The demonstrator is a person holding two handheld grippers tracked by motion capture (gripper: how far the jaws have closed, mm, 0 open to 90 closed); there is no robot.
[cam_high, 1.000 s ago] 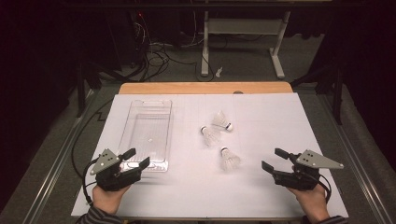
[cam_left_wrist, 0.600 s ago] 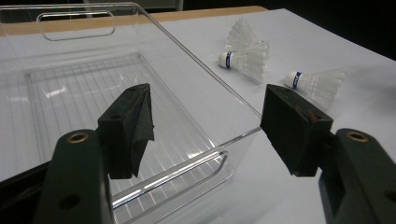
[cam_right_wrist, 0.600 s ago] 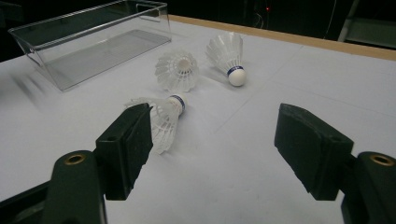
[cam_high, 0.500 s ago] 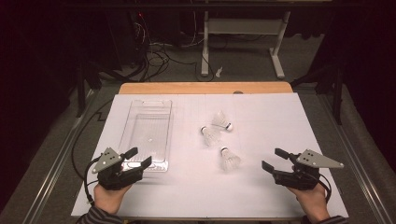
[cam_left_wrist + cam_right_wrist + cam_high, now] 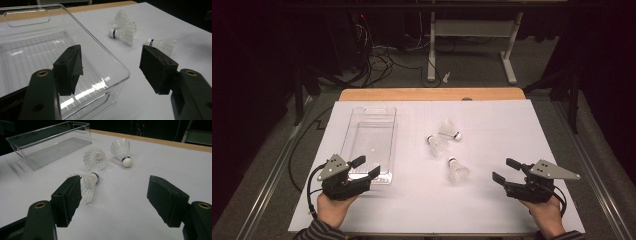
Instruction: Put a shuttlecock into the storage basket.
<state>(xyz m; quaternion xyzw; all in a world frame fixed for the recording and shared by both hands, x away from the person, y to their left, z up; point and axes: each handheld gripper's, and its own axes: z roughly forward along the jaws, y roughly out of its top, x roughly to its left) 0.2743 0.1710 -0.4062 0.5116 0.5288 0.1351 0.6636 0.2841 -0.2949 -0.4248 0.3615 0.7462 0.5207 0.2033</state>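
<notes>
**Two open tools poised beside three shuttlecocks and a clear bin**

Compared with a second earlier, nothing is seen to have shifted; both tools are held in the same spots, so the work is judged not yet begun. The left tool (image 5: 367,167) is held with jaws spread wide and empty, just over the near corner of the clear bin (image 5: 353,134). The right tool (image 5: 506,170) is likewise spread and empty, low over the white desk (image 5: 512,130). The nearest shuttlecock (image 5: 456,170) is seen lying between the tools. Two more shuttlecocks (image 5: 443,137) are seen beyond it, beside the bin.
</notes>
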